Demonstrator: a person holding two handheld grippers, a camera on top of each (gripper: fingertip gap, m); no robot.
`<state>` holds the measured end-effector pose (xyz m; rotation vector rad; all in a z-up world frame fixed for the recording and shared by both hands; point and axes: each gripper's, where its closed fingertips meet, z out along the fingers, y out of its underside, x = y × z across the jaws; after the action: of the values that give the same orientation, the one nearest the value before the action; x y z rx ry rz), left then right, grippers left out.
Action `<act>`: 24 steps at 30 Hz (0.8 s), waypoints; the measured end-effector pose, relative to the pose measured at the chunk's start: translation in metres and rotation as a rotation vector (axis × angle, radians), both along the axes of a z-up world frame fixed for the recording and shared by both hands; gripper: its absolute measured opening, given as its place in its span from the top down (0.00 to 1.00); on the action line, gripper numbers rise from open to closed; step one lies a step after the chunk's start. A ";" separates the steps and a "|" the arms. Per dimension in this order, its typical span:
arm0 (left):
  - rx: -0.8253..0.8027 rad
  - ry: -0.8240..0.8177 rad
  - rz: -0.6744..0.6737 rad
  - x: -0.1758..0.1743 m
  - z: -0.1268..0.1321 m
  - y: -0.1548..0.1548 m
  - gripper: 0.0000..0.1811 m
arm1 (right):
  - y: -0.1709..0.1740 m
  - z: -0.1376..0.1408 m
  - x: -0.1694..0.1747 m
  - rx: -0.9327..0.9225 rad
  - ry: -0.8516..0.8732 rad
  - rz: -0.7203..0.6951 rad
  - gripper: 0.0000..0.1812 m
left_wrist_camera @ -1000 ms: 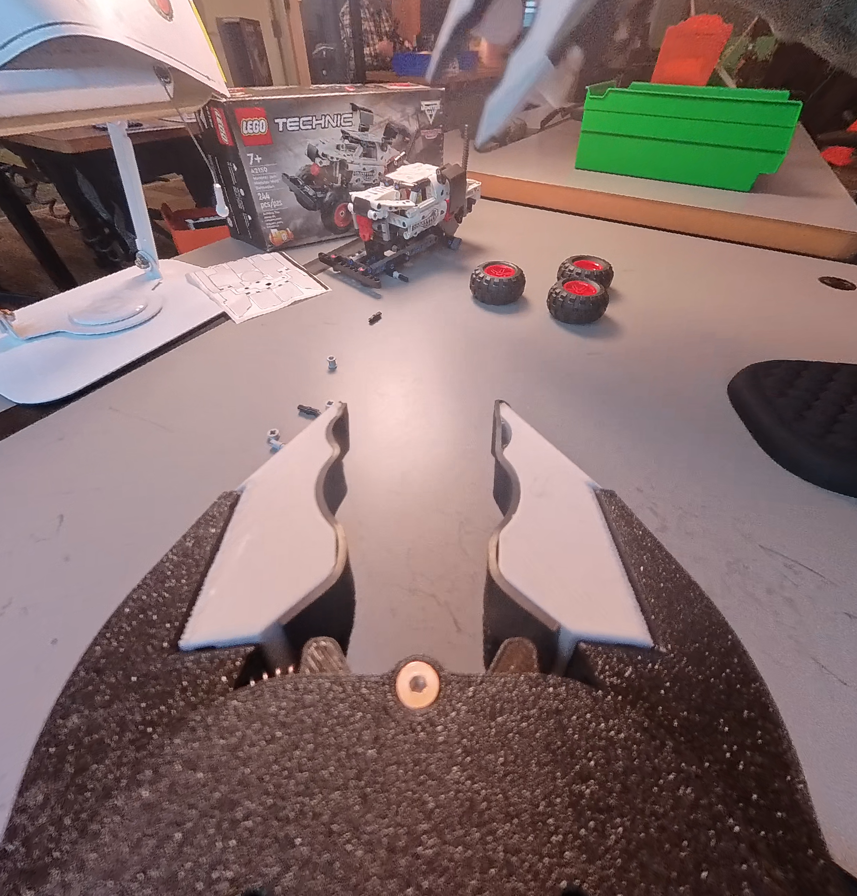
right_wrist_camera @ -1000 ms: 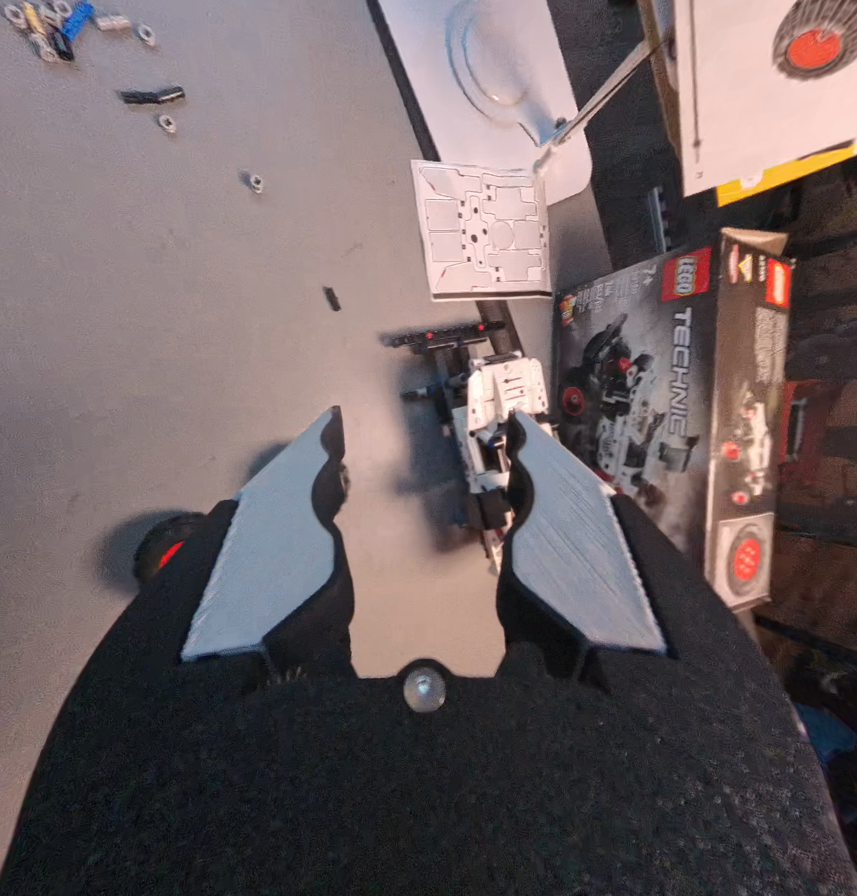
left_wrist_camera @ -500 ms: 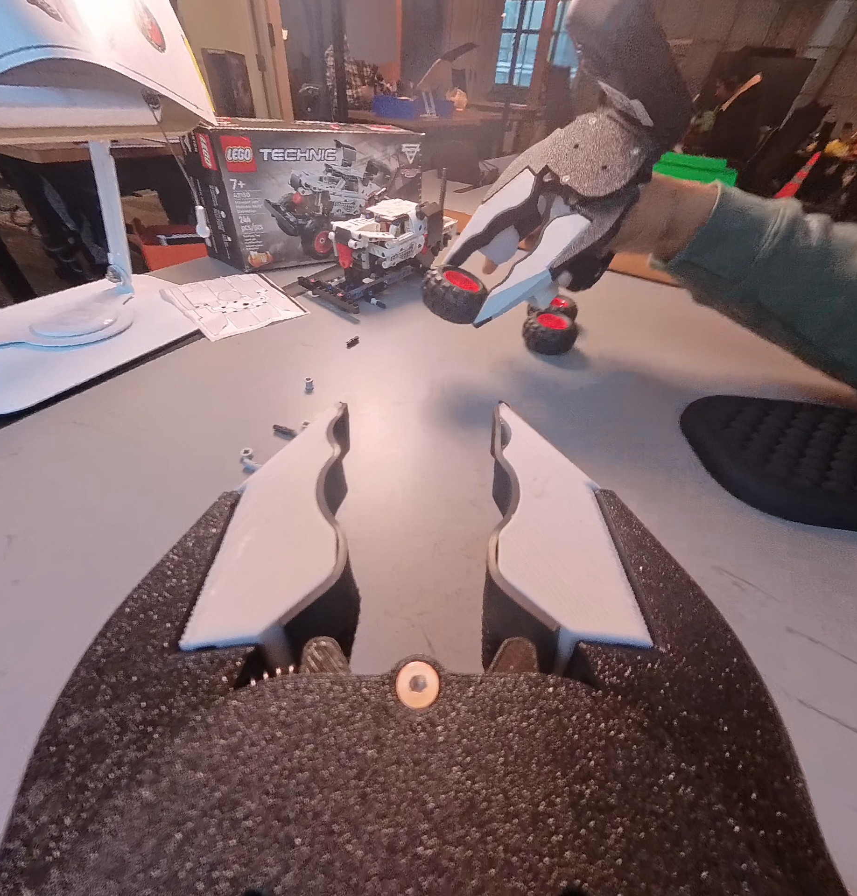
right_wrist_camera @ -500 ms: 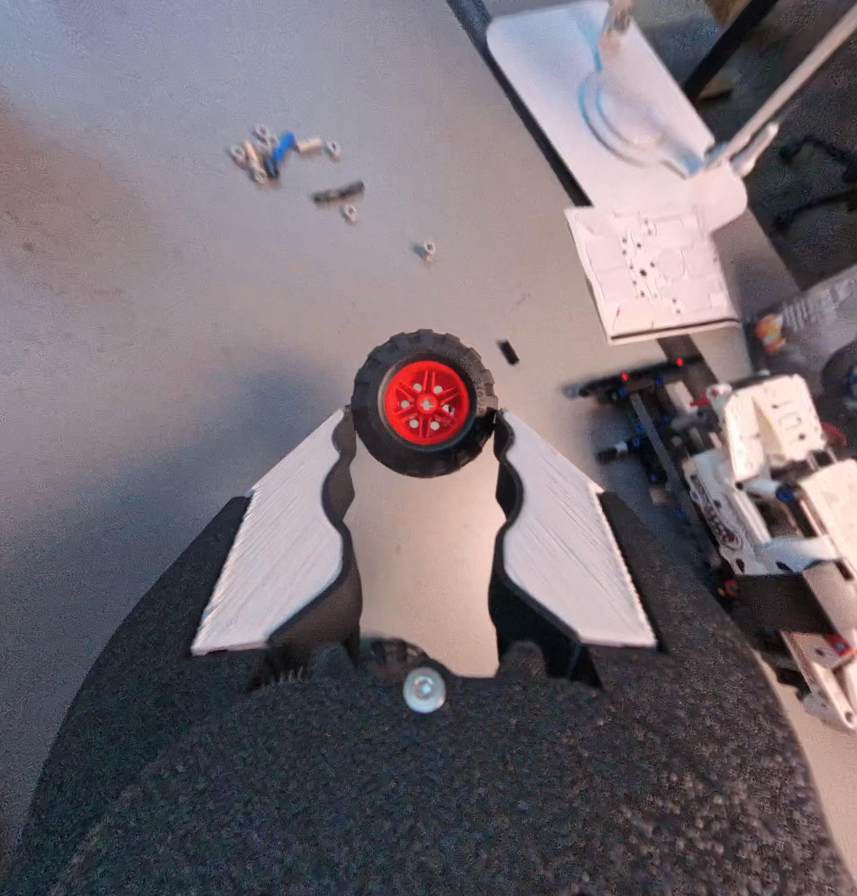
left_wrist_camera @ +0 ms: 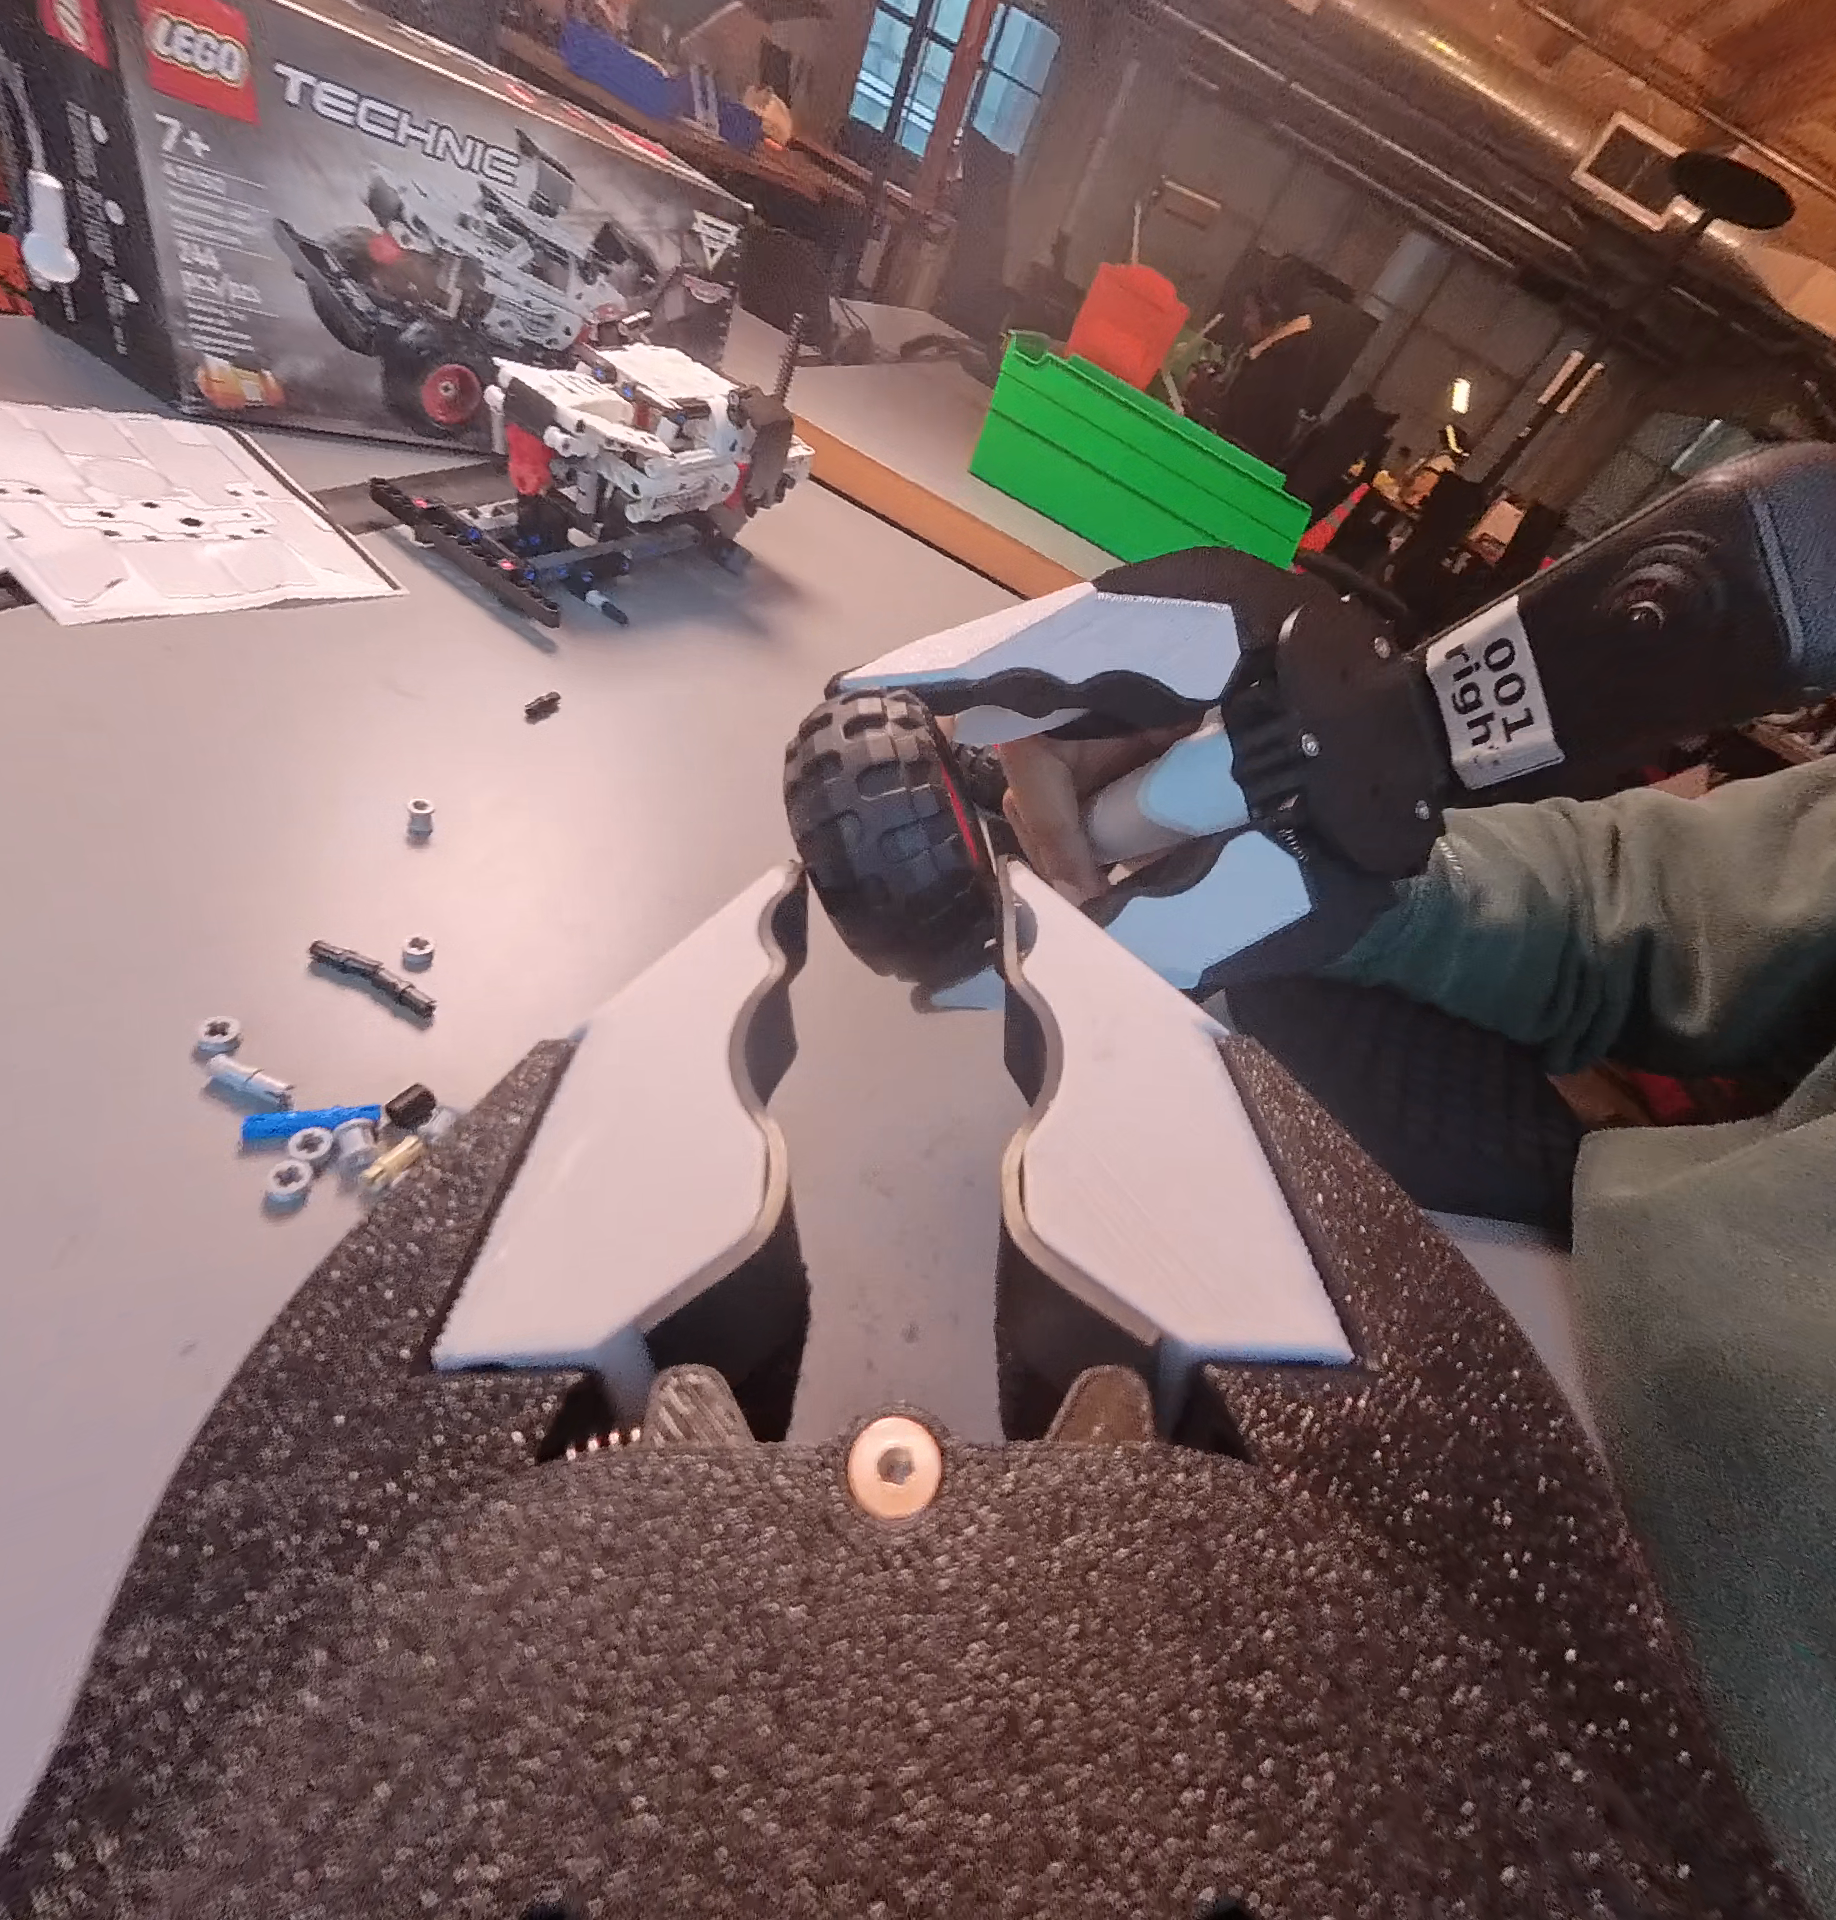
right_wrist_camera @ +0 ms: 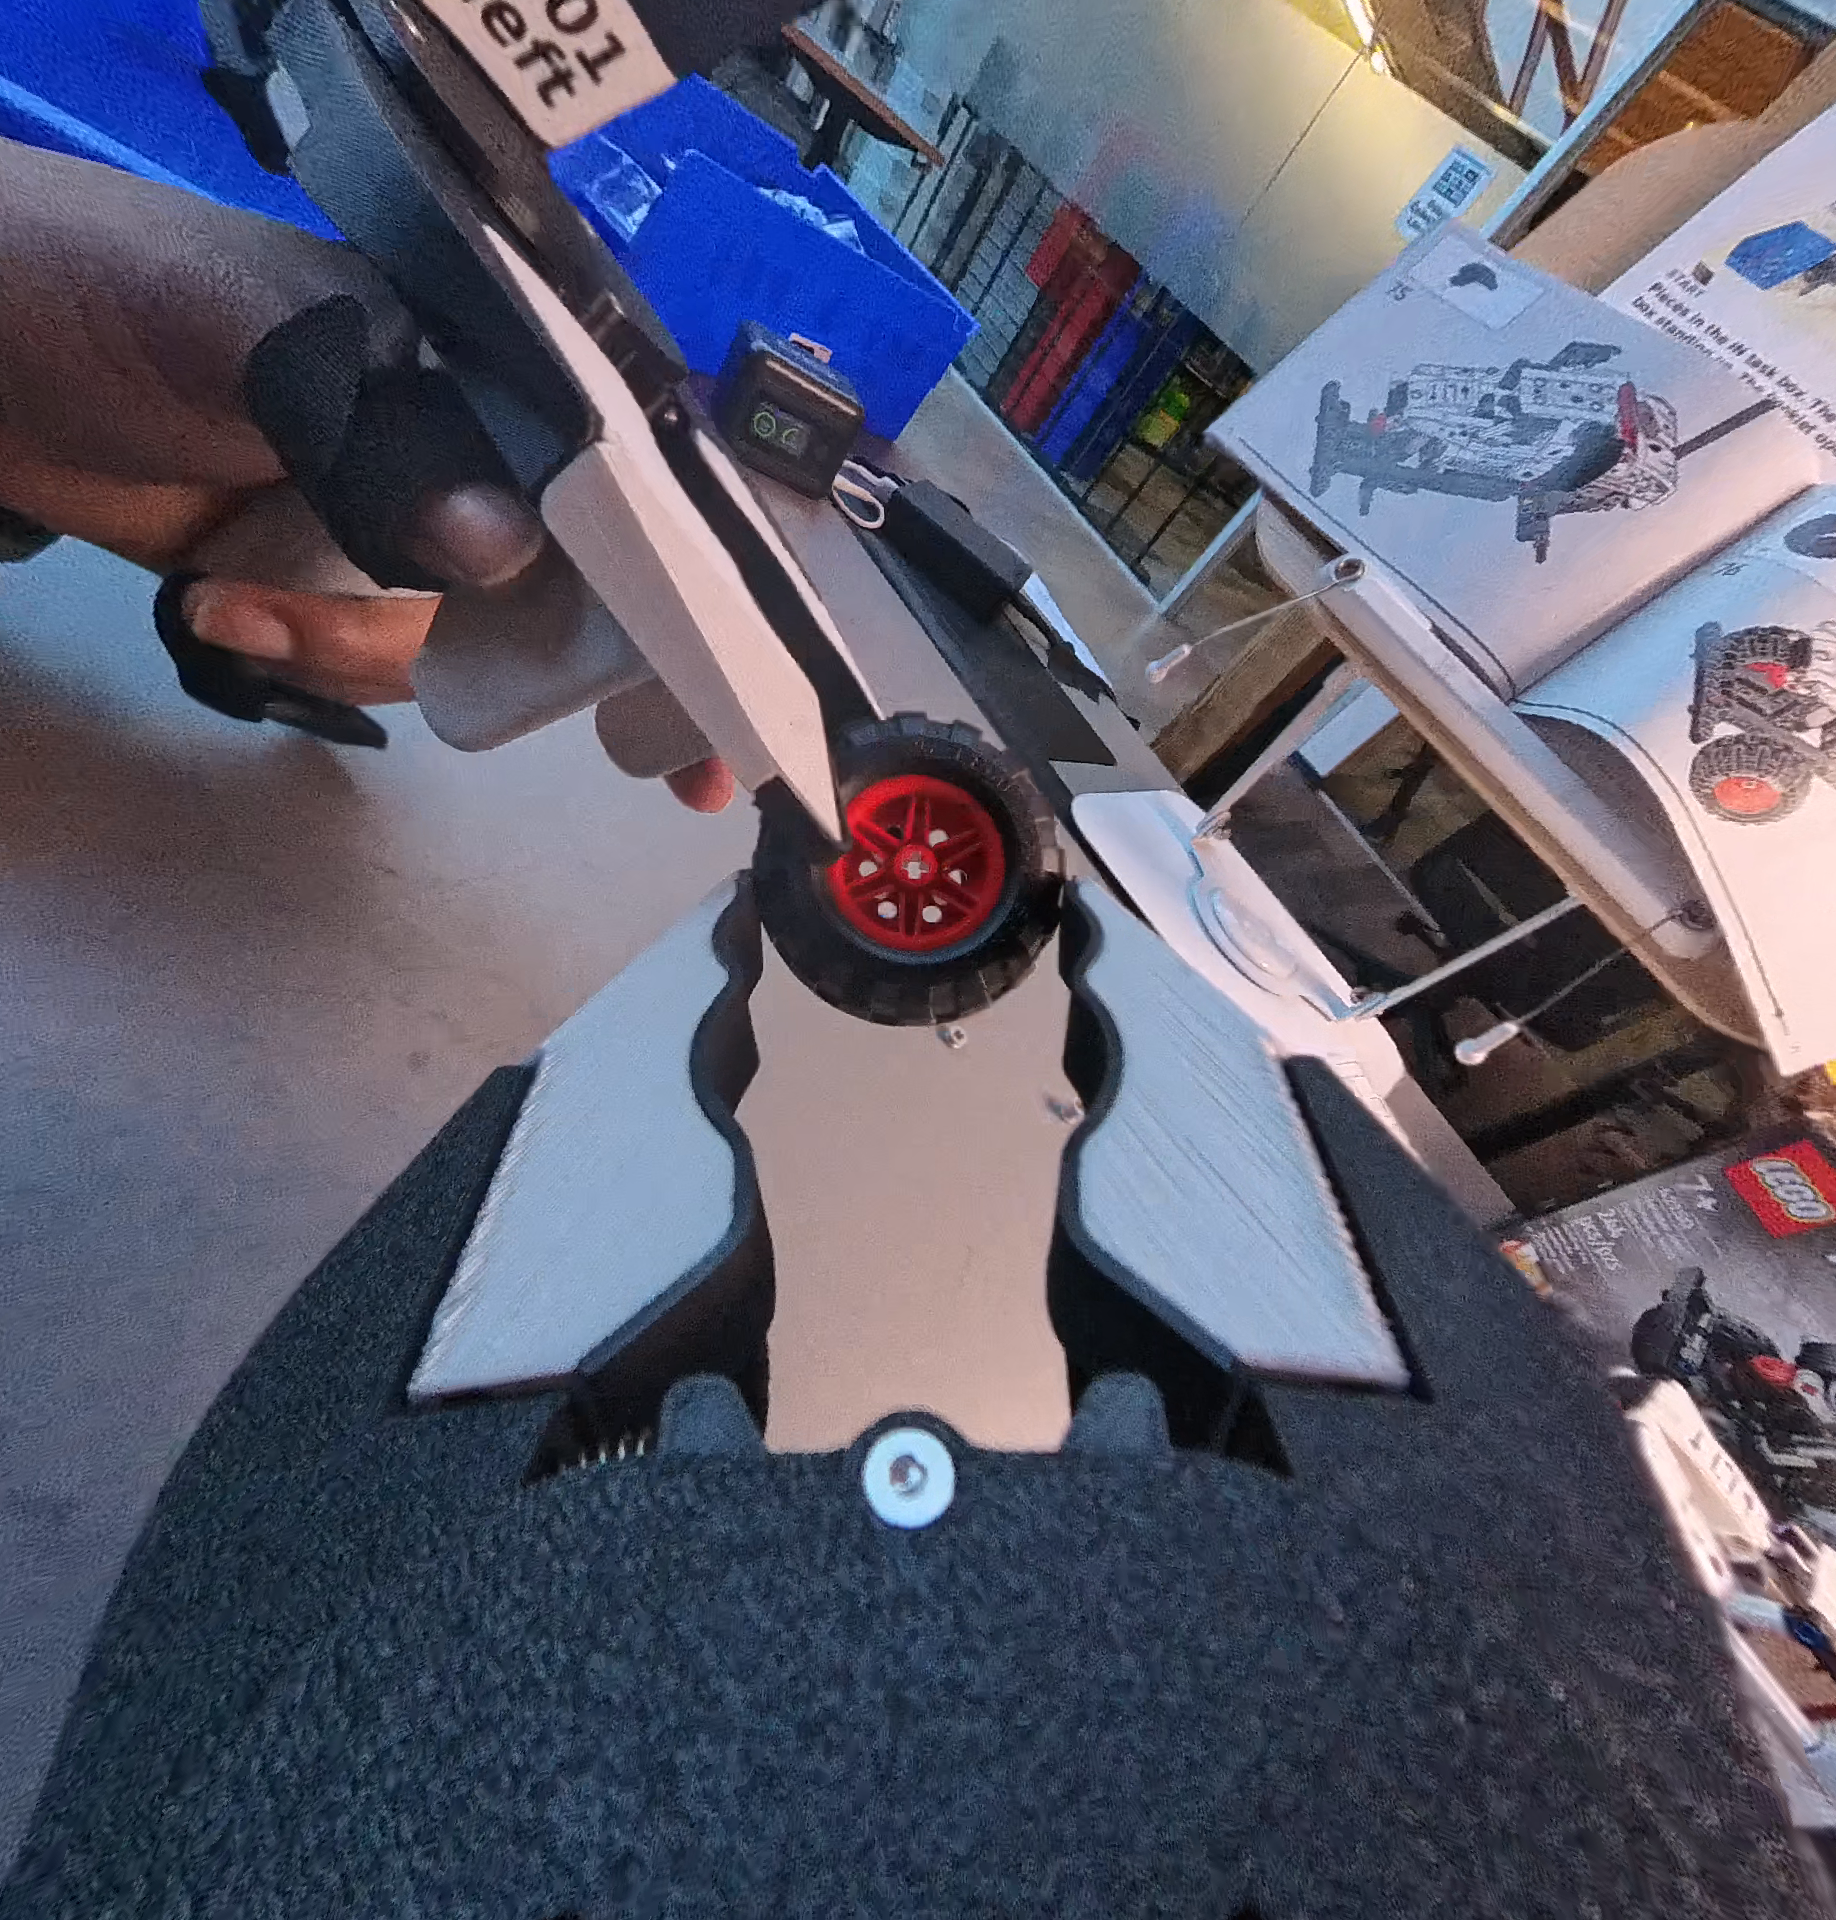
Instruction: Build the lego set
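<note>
**Wheel held between two hand-held grippers above the desk**

The right hand-held gripper [right_wrist_camera: 906, 904] grasps a wheel [right_wrist_camera: 909, 899] by its black tread, one fingertip on each side, red hub facing its camera. The left hand-held gripper [left_wrist_camera: 898, 914] meets the same wheel [left_wrist_camera: 888, 842] from the other direction: its fingertips sit against the two faces of the tyre, and in the right wrist view one of its fingers [right_wrist_camera: 779, 717] lies across the red hub. Whether the left one is clenched on the wheel or only touching it, I cannot tell.

The wheel is in the air over the grey desk [left_wrist_camera: 218, 790]. Farther back the truck [left_wrist_camera: 633, 436] stands wheel-less in front of the box [left_wrist_camera: 374, 239], with a sticker sheet [left_wrist_camera: 135, 520] to its left. Small loose pins [left_wrist_camera: 311, 1127] lie on the desk just left of the left gripper.
</note>
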<state>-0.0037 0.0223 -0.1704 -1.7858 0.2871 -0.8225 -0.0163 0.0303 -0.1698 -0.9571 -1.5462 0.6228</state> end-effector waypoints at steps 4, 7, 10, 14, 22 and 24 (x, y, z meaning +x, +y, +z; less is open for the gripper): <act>-0.024 -0.048 -0.047 0.006 -0.003 0.003 0.84 | 0.006 0.000 0.006 0.144 0.056 -0.024 0.69; -0.008 -0.098 -0.045 0.002 -0.002 -0.005 0.84 | -0.002 -0.001 0.003 0.074 0.078 0.029 0.69; 0.045 -0.109 -0.023 -0.005 0.005 -0.015 0.85 | -0.015 0.001 0.003 -0.169 0.105 0.146 0.70; 0.117 -0.078 -0.045 -0.005 0.013 -0.022 0.86 | -0.025 0.011 0.006 -0.621 0.117 0.304 0.70; 0.213 -0.116 -0.187 0.016 0.028 -0.040 0.87 | -0.032 0.023 0.018 -0.937 0.118 0.484 0.85; 0.213 -0.118 -0.183 0.016 0.028 -0.040 0.86 | -0.033 0.023 0.019 -0.939 0.107 0.488 0.86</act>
<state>0.0121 -0.0175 -0.1429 -1.5217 0.4483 -0.9851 0.0023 -0.0026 -0.1466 -1.1813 -1.3796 1.8166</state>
